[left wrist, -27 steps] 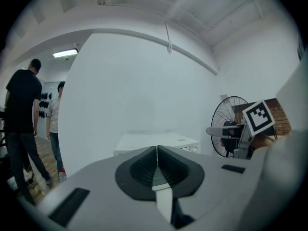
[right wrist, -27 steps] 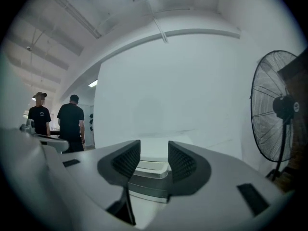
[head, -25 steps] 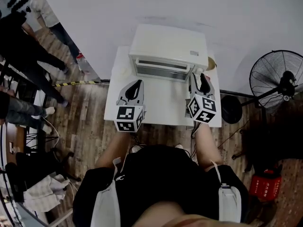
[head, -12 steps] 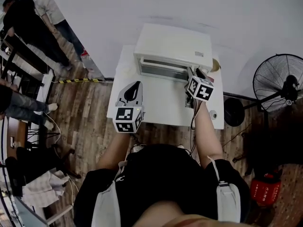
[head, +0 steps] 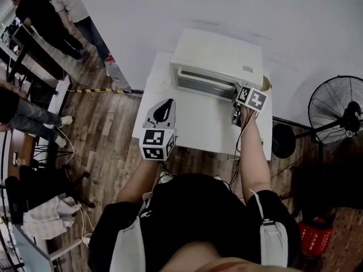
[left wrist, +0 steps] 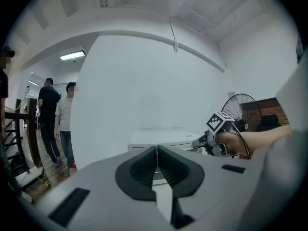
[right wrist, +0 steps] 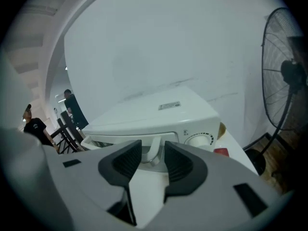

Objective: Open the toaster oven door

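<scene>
Now my right gripper [right wrist: 153, 154]: jaws wide, just closing, astride pale bar handle [right wrist: 151, 146] of white metal toaster oven [right wrist: 161, 110], unclamped; centre first, squeeze firmly.

No legible txt: label [right wrist: 169, 106] on toaster oven [right wrist: 144, 121] top too small to read; dial [right wrist: 199, 139] markings blurred.

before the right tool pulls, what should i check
1. handle between right tool jaws: ok; jaws apart, just been closing
2. pads gripping handle: not ok, gaps show
3. toaster oven door shut: ok
4. left tool out of door's path: ok; shut, back over the table
5. toaster oven braced against sliding: not ok, nothing holds it
</scene>
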A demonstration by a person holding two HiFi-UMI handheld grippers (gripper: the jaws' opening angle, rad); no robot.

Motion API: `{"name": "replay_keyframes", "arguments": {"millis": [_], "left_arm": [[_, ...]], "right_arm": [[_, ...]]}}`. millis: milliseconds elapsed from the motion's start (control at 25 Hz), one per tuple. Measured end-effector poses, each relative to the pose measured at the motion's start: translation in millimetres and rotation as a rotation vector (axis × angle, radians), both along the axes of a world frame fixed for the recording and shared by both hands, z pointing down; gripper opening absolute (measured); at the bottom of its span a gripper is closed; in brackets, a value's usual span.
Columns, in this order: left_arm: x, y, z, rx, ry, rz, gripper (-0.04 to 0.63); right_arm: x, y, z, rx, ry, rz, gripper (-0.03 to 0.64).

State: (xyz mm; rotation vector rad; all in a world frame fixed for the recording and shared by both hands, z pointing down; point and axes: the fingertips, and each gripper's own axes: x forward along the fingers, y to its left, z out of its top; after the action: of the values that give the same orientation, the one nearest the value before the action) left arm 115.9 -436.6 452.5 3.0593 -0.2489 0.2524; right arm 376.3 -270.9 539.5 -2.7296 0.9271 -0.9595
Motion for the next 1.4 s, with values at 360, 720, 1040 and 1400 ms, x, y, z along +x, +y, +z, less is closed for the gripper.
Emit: {"name": "replay_keyframes", "arguments": {"millis": [360,720,1040,1400], "left_arm": [[-4,4,6,-0.002,-0.017,0.004,0.017],[-8,6,10,-0.007,-0.023,0.023,0.015],[-5,9,14,-0.017,-0.028,0.062,0.015],[2,16,14,-0.011,-0.026,0.154,0.015]], "right_arm": [[3,-2,9,0.144,-0.117,-0.001,0.153],[-17,4,13,0.136,-0.086,-0.008,0.15],[-50,14,24,0.104,-0.064,-0.029,0.132],[-89,26,46,0.029,-0.017,-0.03,0.123]]}}
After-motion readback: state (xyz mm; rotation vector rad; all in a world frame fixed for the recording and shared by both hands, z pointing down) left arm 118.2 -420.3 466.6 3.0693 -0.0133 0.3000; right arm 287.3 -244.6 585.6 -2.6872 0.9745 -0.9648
